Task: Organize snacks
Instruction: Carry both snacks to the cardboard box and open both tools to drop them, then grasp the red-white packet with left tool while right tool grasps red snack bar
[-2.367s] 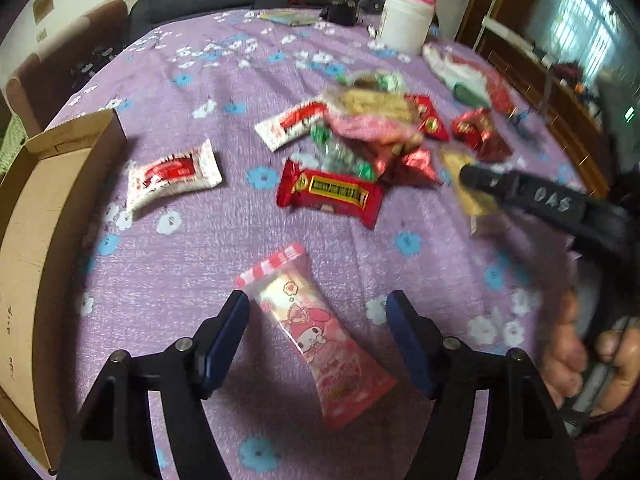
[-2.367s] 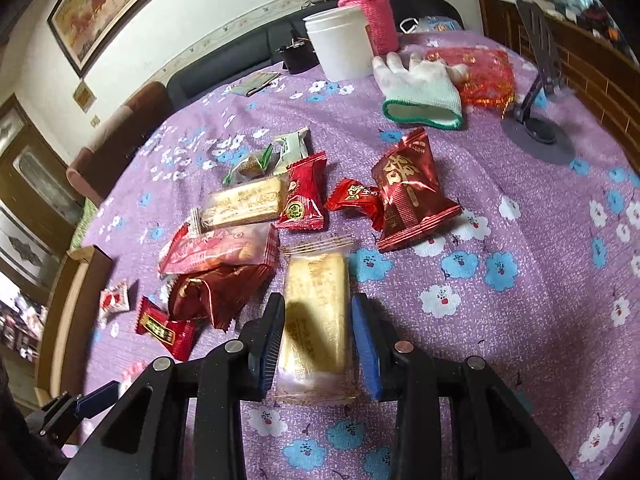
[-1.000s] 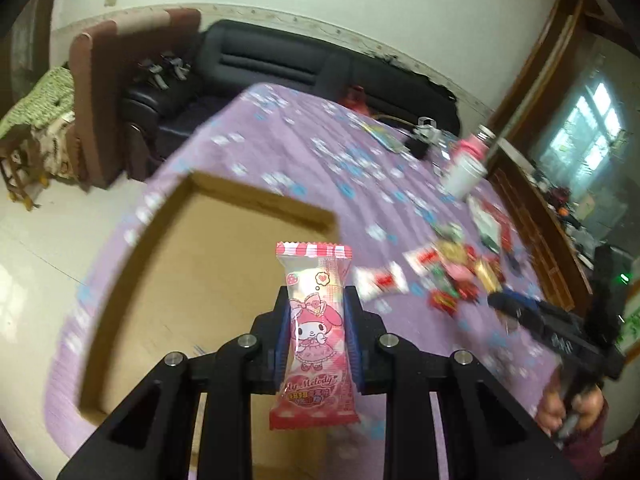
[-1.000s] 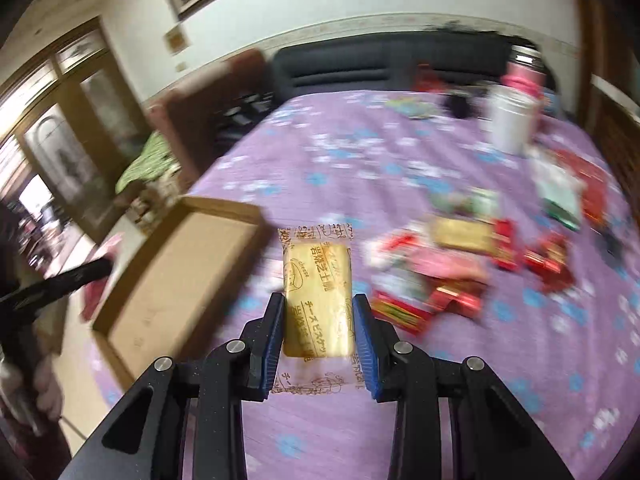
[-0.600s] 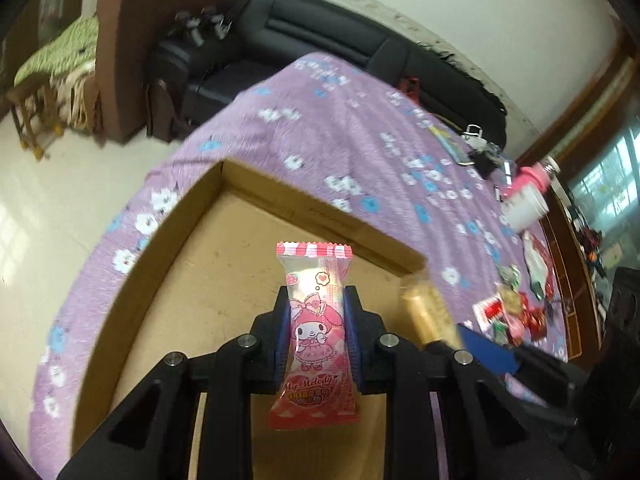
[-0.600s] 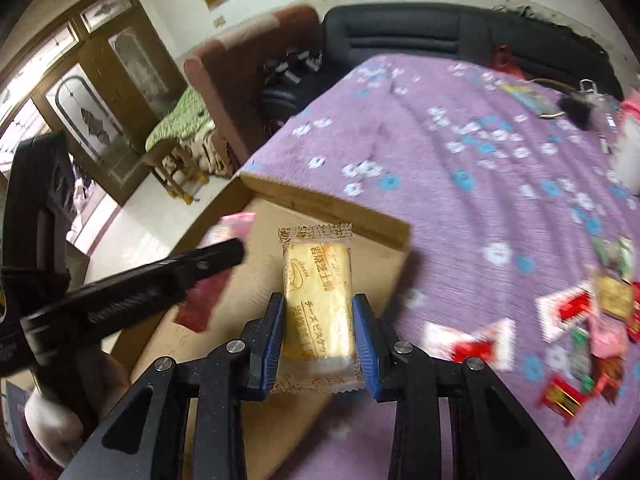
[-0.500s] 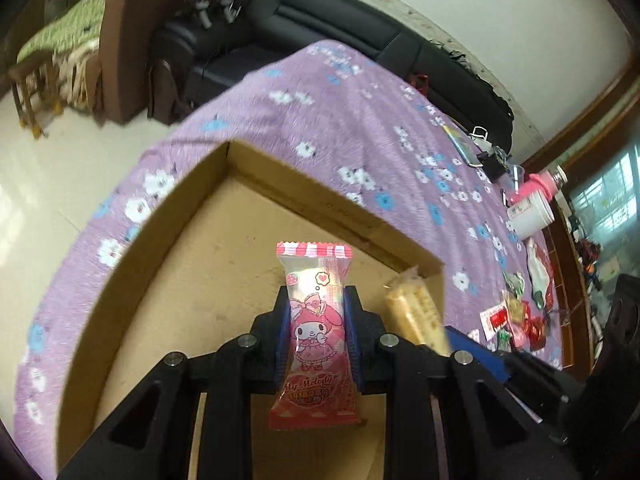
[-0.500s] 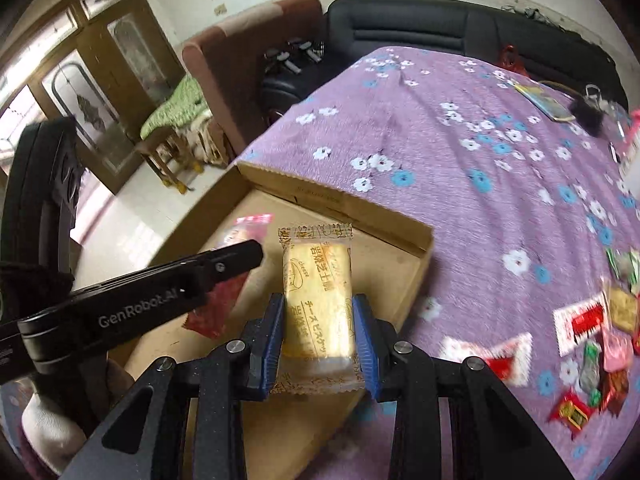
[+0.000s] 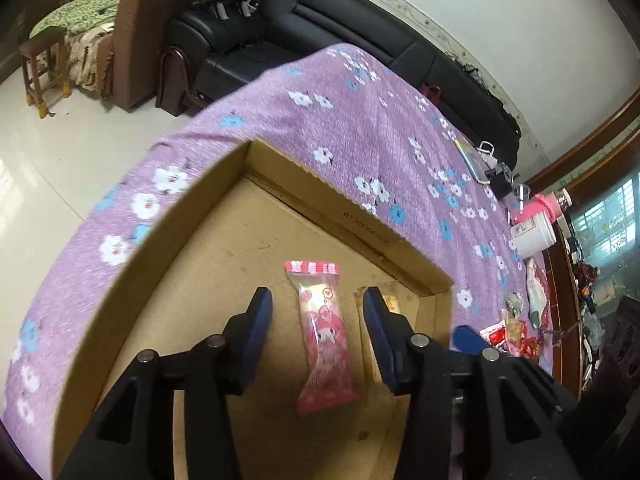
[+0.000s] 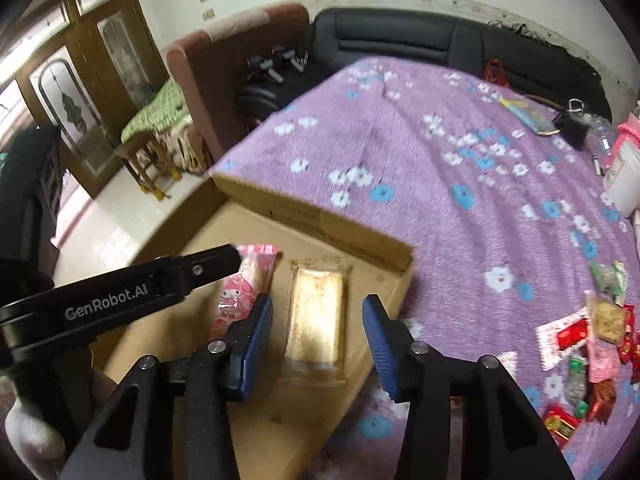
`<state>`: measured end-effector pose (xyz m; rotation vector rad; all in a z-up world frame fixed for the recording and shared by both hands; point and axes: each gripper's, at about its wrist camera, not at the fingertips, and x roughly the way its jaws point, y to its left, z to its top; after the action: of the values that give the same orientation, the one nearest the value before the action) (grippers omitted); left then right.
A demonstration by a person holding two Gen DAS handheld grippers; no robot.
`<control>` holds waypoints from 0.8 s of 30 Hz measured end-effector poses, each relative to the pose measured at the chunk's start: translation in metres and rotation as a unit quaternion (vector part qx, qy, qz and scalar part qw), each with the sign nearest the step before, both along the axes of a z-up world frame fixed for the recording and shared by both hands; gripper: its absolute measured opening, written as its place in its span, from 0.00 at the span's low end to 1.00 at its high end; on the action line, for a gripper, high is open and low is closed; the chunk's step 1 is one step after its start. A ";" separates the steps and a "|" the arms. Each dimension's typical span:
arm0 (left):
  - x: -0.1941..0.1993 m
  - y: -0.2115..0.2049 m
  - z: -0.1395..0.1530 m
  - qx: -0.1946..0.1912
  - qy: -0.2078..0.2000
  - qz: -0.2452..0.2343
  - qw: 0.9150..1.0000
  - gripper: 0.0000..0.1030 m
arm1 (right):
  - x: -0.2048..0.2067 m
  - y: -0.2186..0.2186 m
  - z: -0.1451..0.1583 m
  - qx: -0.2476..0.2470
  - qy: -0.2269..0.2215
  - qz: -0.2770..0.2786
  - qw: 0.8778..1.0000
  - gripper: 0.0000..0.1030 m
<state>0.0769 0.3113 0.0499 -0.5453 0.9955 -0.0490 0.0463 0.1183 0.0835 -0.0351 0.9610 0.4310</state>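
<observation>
Lying flat on the floor of one shallow cardboard box (image 9: 192, 240) were two snacks: one pink character-print packet (image 9: 325, 340) and one golden biscuit packet (image 10: 317, 320), side by side and lengthwise parallel. The left gripper (image 9: 318, 338) hung over the pink packet with its fingers (image 9: 256, 328) opening, the packet between them but clear of both pads. The right gripper (image 10: 318, 342) hung over the golden packet in the same way, its fingers (image 10: 256, 332) also opening and apart from the wrapper. The box sat at the edge of one desk covered with a purple flowered cloth (image 10: 460, 168). A loose pile of wrapped snacks (image 10: 592, 344), too jumbled to count, lay well apart from the box on the cloth. One white tub (image 9: 534, 236) stood beyond them near the far edge. A white-gloved hand (image 10: 32, 440) held the left gripper's handle.
</observation>
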 end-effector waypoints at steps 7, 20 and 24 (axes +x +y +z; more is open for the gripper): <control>-0.051 -0.022 0.053 -0.014 -0.060 -0.014 0.998 0.74 | -0.038 -0.097 0.029 0.037 -0.035 -0.052 0.997 0.57; -0.086 -0.133 0.052 0.005 -0.054 -0.124 0.991 0.79 | -0.076 -0.230 -0.018 0.078 0.014 -0.162 0.984 0.57; -0.084 -0.156 0.048 0.017 -0.040 -0.148 0.988 0.78 | -0.064 -0.207 -0.021 0.062 -0.019 -0.107 0.992 0.57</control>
<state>-0.0069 0.1552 0.0978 -0.3571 0.9896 -0.3153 -0.0173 -0.0885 0.0623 0.1698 0.8886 0.2908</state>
